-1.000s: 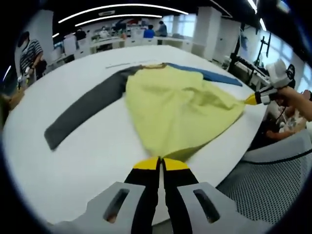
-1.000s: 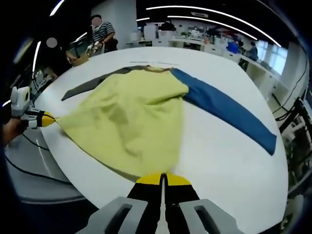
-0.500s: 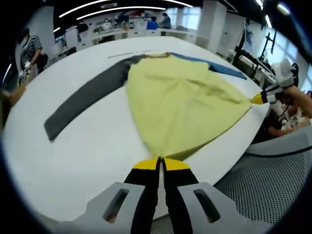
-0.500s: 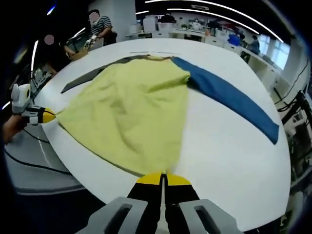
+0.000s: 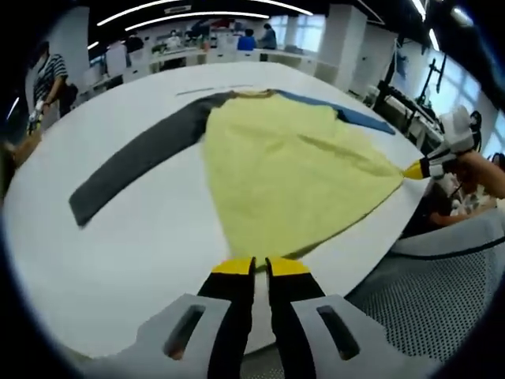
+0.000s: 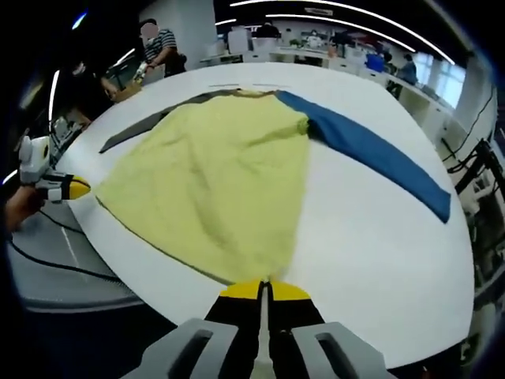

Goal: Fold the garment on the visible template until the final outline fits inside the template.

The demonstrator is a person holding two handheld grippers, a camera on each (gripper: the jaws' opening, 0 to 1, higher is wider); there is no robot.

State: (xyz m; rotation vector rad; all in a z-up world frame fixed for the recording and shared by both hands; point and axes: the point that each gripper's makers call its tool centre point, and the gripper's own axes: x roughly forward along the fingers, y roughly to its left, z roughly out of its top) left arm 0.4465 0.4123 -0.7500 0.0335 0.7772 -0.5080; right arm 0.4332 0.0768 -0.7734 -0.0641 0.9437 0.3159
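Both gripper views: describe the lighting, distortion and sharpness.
Left gripper view: even overhead light from ceiling strips, soft shadows; fisheye bows the white table edge; the garment is sharp, the far room soft. Right gripper view: similar lighting, the left side beyond the table dark; the blue sleeve curves with the lens; the right claw is crisp.

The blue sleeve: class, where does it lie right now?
In the right gripper view, the blue sleeve stretches flat across the white table, running rightward from the yellow body of the garment.
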